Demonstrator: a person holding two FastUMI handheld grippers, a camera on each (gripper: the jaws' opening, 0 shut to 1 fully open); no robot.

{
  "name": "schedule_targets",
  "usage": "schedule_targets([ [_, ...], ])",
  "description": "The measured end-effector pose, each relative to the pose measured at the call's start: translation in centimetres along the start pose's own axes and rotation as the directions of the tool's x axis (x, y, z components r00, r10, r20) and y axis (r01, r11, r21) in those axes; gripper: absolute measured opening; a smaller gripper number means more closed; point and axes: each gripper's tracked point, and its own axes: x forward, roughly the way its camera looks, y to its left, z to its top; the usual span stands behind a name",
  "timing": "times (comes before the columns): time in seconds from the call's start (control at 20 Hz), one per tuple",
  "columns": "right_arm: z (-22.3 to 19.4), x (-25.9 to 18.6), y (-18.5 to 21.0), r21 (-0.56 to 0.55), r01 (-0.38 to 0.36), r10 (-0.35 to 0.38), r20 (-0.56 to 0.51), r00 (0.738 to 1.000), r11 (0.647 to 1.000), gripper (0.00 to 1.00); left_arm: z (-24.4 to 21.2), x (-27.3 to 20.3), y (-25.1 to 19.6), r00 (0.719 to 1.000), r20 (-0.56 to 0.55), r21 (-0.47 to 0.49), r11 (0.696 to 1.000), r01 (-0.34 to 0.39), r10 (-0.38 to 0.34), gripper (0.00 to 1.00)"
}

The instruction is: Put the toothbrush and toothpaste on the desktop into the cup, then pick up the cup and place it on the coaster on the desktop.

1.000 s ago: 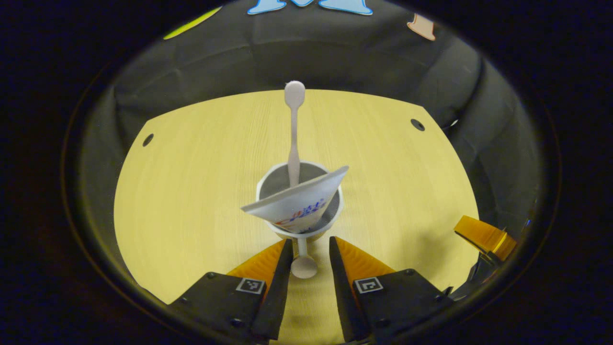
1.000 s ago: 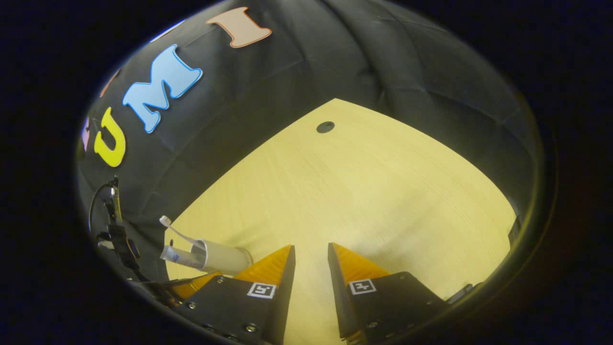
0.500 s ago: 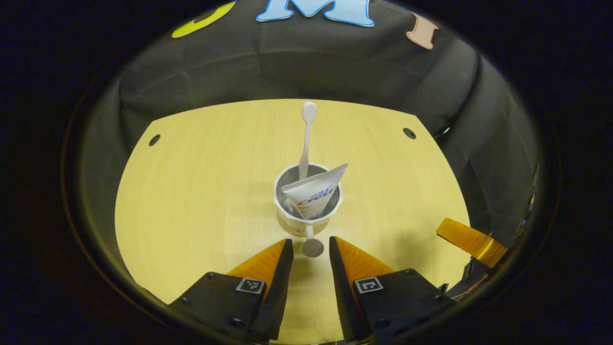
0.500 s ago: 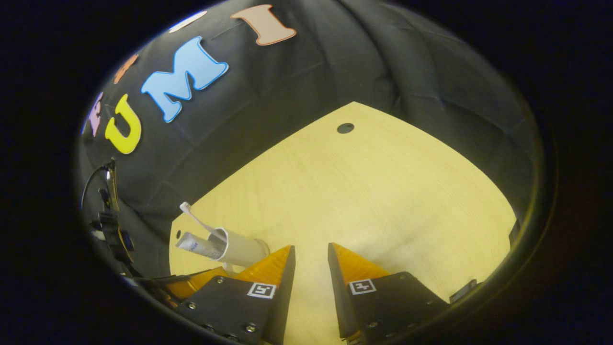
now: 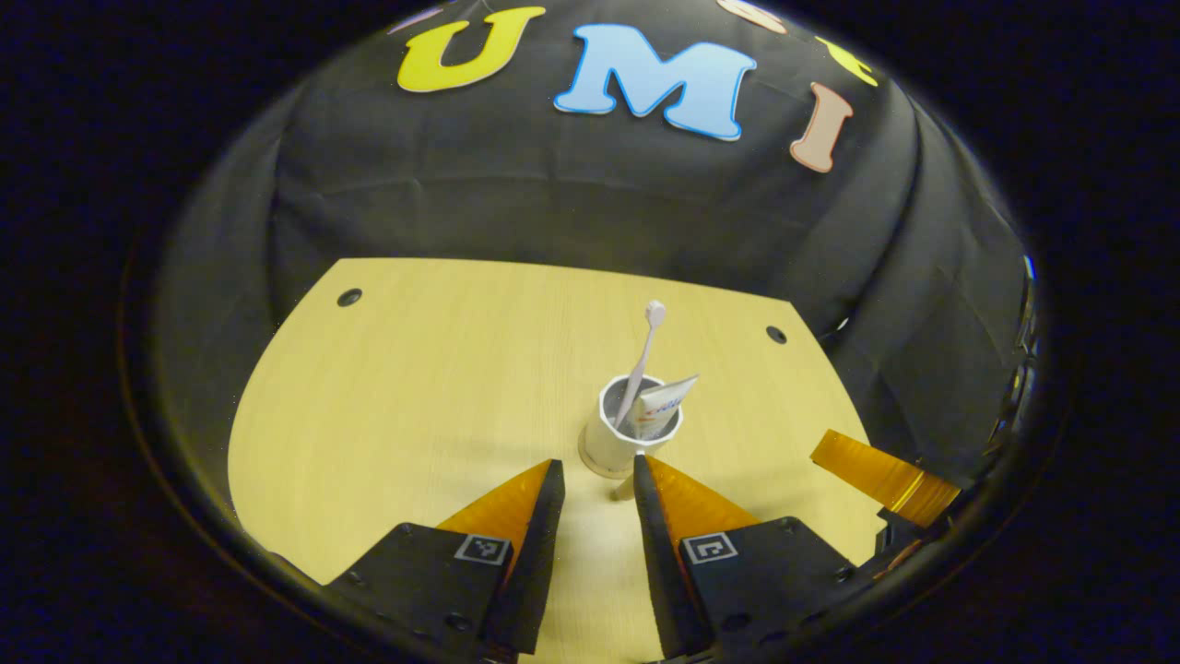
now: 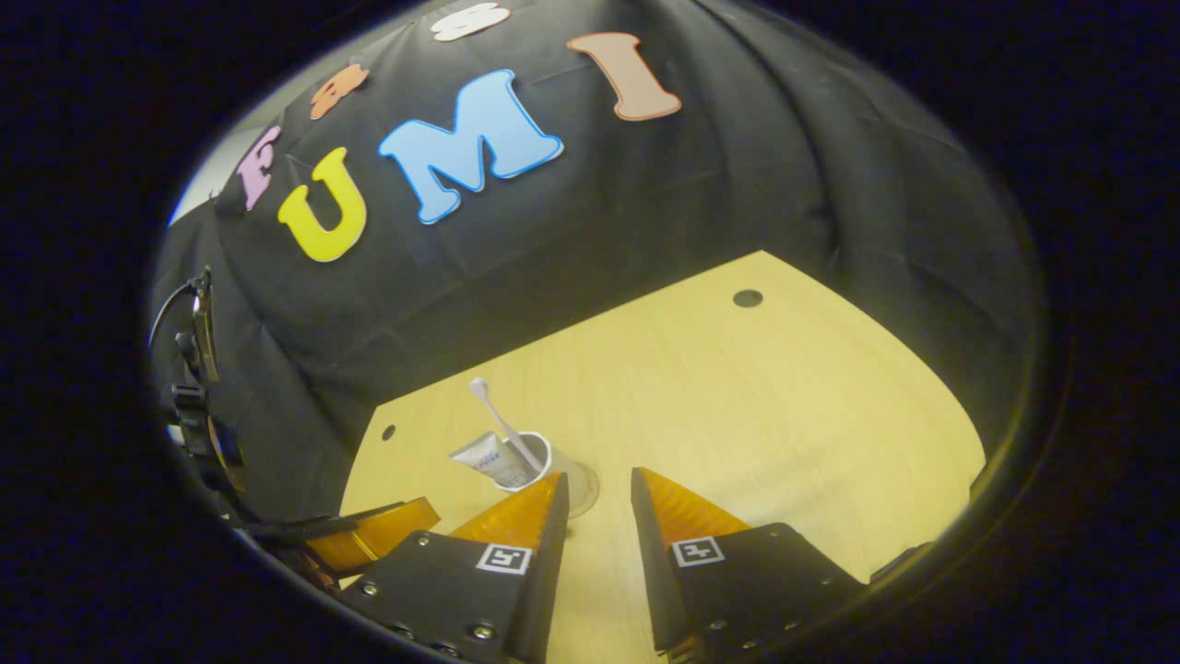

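The white cup [image 5: 634,433] stands upright just right of centre in the left gripper view, on the pale wooden desktop [image 5: 415,387], with the toothbrush [image 5: 643,355] leaning out of it head-up and the toothpaste tube [image 5: 662,406] tucked in beside it, crimped end upward. A rim of what looks like a clear round coaster [image 6: 584,489] shows under the cup's base in the lower middle of the right gripper view, though the glassy edge is faint, so whether the cup sits fully centred on it cannot be told. The left gripper [image 5: 595,475] sits at the bottom centre of its own view with its fingers apart and nothing between them, just short of the cup; a small handle-like stub shows low on the cup between the tips. The right gripper [image 6: 599,487] is likewise parted and empty (its tip also shows at the lower right of the left gripper view). By my reading the placing is essentially finished; doing this step well means drawing both grippers straight away from the cup, without brushing the stub or the tall toothbrush, which could tip the cup over.
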Motion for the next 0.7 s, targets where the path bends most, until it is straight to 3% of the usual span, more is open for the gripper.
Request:
schedule_targets([
  [0.15,2.3,-1.8,2.3,-0.094,-0.011,0.02,0.089,0.996,0.995,0.41,3.0,-3.3,0.7,0.992,0.127,-0.005,1.0,0.003,-0.002,0.54],
  [0.3,4.8,-3.9,4.4,-0.172,-0.01,0.042,0.186,0.982,0.985,0.41,6.4,-7.4,1.6,0.965,0.263,0.003,1.0,-0.022,0.02,0.53],
  [0.35,5.6,-4.6,5.2,-0.194,-0.011,0.053,0.215,0.975,0.981,0.41,7.5,-8.8,1.8,0.951,0.307,0.015,0.999,-0.04,0.034,0.58],
  [0.45,7.0,-5.9,6.1,-0.228,-0.009,0.072,0.269,0.96,0.974,0.41,10.0,-11.6,2.1,0.914,0.403,0.047,0.997,-0.064,0.039,0.49],
  [0.5,7.8,-6.6,6.8,-0.237,-0.01,0.082,0.295,0.952,0.971,0.41,10.9,-12.9,1.9,0.894,0.446,0.064,0.995,-0.077,0.04,0.54],
  [0.6,9.3,-7.6,7.8,-0.248,-0.017,0.104,0.341,0.934,0.969,0.41,12.5,-15.7,1.9,0.855,0.517,0.09,0.991,-0.103,0.042,0.5],
  [0.7,10.3,-8.5,8.4,-0.277,-0.01,0.119,0.378,0.918,0.961,0.41,13.5,-17.7,1.8,0.822,0.568,0.09,0.99,-0.11,0.04,0.83],
])
